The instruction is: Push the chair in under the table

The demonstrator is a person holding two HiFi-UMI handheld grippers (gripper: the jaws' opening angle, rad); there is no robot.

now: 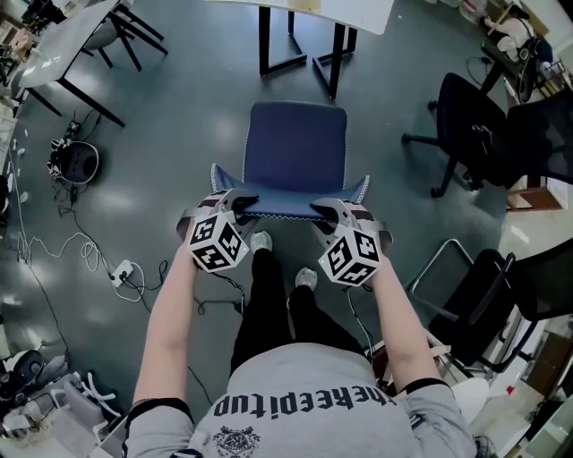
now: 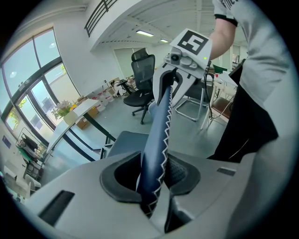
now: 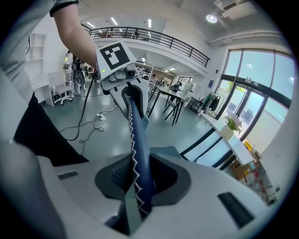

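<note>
Chair backrest point(image 1: 288, 207) sits clamped in our left gripper point(image 1: 238, 204) and right gripper point(image 1: 328, 211); we should push evenly, straight toward the table point(image 1: 358, 11).

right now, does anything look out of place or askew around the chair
The blue padded chair stands out on open floor, short of the white black-legged table, not tucked under. Loose cables sprawl at left.

**A:** What covers the chair point(image 1: 295, 148)?
**B:** Matt blue cloth, with white zigzag stitching along the back's edge.
**A:** And the 2 grippers?
**B:** The left gripper point(image 2: 156, 179) and right gripper point(image 3: 135, 179) have smooth, matt grey plastic shells. Their dark ribbed pads point(image 2: 180, 170) look rubbery.
**A:** The floor point(image 1: 179, 125)?
**B:** Grey, smooth and glossy, with light patches. The table legs point(image 1: 266, 40) look like black-painted metal.
</note>
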